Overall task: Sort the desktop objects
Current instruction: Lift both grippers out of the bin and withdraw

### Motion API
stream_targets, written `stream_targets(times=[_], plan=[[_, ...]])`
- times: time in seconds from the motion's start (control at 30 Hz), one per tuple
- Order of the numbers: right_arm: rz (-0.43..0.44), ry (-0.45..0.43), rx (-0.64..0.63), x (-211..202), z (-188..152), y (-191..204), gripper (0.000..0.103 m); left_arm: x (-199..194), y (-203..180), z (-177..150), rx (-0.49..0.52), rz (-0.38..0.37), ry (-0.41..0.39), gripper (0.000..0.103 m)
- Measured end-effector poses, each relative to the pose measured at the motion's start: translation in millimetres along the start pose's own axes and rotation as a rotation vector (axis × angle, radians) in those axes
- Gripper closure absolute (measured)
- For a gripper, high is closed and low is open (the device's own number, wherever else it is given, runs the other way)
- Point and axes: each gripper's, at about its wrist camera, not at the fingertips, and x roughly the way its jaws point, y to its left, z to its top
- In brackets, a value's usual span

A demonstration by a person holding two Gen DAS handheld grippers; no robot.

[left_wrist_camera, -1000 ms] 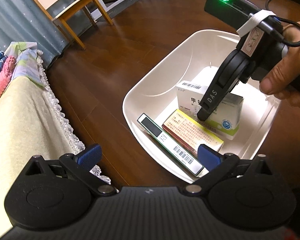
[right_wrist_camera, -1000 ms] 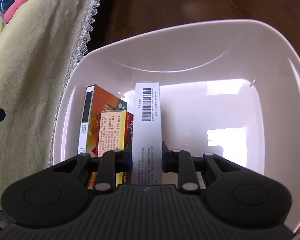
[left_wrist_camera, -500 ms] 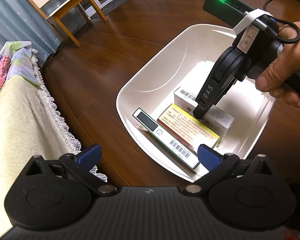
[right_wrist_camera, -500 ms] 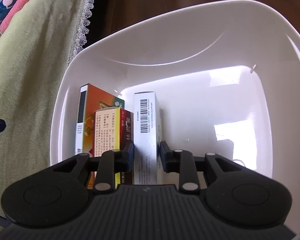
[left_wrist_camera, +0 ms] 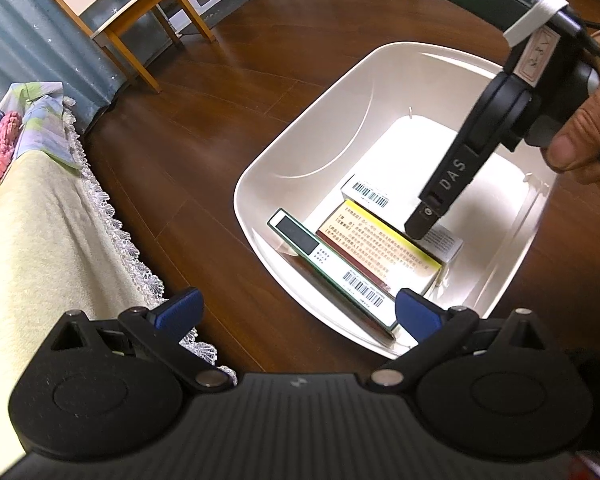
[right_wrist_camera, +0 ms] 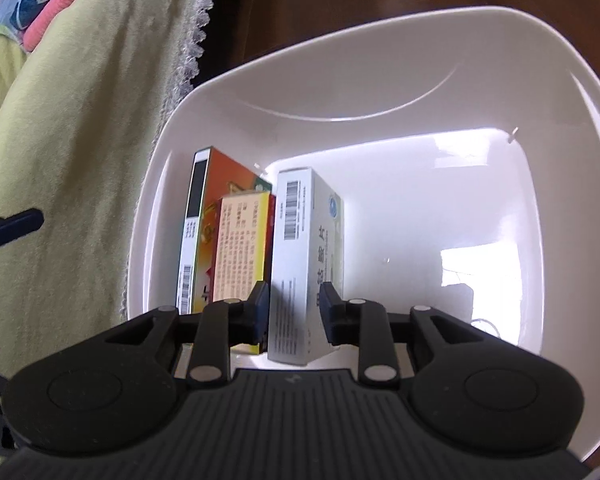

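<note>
A white bin (left_wrist_camera: pixel 300 152) sits on the dark wooden floor and holds three flat boxes standing on edge, side by side. A green-and-orange box (left_wrist_camera: pixel 328 268) leans on the wall nearest the bed, a yellow-and-red box (left_wrist_camera: pixel 380 244) comes after it, and a white box (left_wrist_camera: pixel 366 192) with a barcode is farthest from the bed. My right gripper (right_wrist_camera: pixel 294 308) reaches down into the bin (right_wrist_camera: pixel 380 60), its pads shut on the near end of the white box (right_wrist_camera: pixel 296 240). My left gripper (left_wrist_camera: pixel 296 312) hovers open above the bin's near corner, holding nothing.
A bed with a yellow-green cover and lace trim (left_wrist_camera: pixel 32 240) runs along the left, close to the bin. A wooden chair (left_wrist_camera: pixel 120 12) stands far back on the floor. A hand (left_wrist_camera: pixel 580 132) holds the right gripper's handle above the bin's right side.
The right gripper has brought the white box down, so it now stands on the bin's floor against the yellow-and-red box. The left gripper has stayed where it was.
</note>
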Motion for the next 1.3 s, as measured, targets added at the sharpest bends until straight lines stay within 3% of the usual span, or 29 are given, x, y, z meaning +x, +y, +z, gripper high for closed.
stream_targets(times=[0.47,0.83,1.3], plan=[[0.02,0.024,-0.023,-0.8,-6.4,-0.5,0.078,-1.2,-1.9,0.9,-0.004,0.0,0.003,0.001],[0.009,-0.014,-0.035,-17.0,-3.9,5.6,0.078,-4.7,-0.4,-0.4,-0.006,-0.001,0.007,0.001],[0.047,-0.141,-0.278,-84.9,2.9,89.7,0.074,-41.2,2.6,-12.1,-0.051,0.014,-0.046,0.001]])
